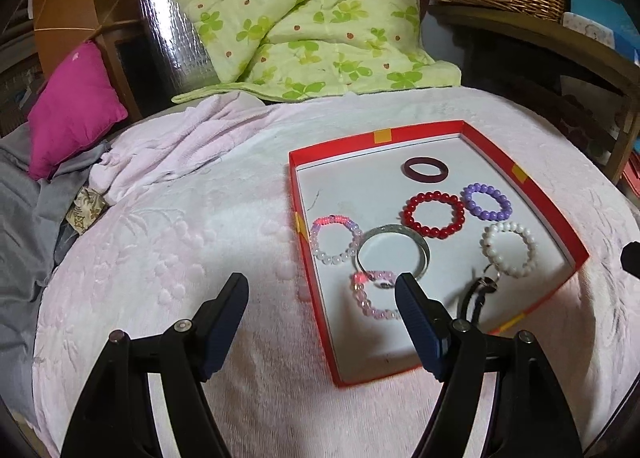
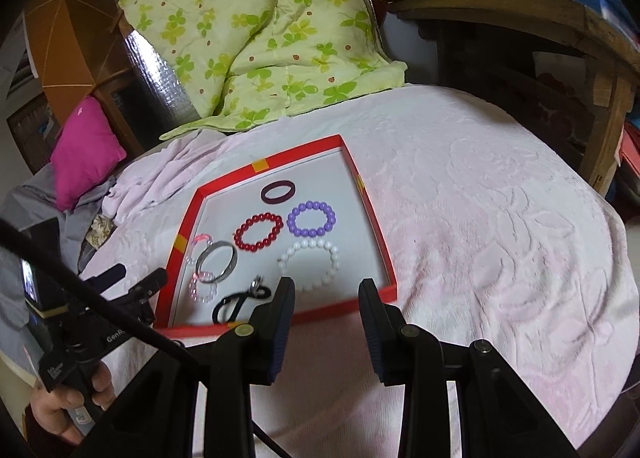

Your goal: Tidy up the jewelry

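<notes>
While both my left gripper (image 1: 320, 298) and right gripper (image 2: 326, 298) hang spread wide and empty, I should pinch one bracelet's rim, not several. Beaded bracelets, glossy and round, lie mostly apart inside the red tray (image 1: 524, 181); the silver bangle (image 1: 394, 250) overlaps pink beads.

Red-walled box (image 1: 524, 193) with a white floor and yellow tape patches sits on a pale pink embossed blanket (image 1: 200, 258). Inside it: a dark maroon ring (image 1: 425, 169), a red bead bracelet (image 1: 435, 214), a lilac bead bracelet (image 1: 487, 201), a white bead bracelet (image 1: 509, 249), a silver bangle (image 1: 394, 250). Behind the box lie a lime clover-print quilt (image 1: 304, 17) and a magenta cushion (image 1: 72, 109).
</notes>
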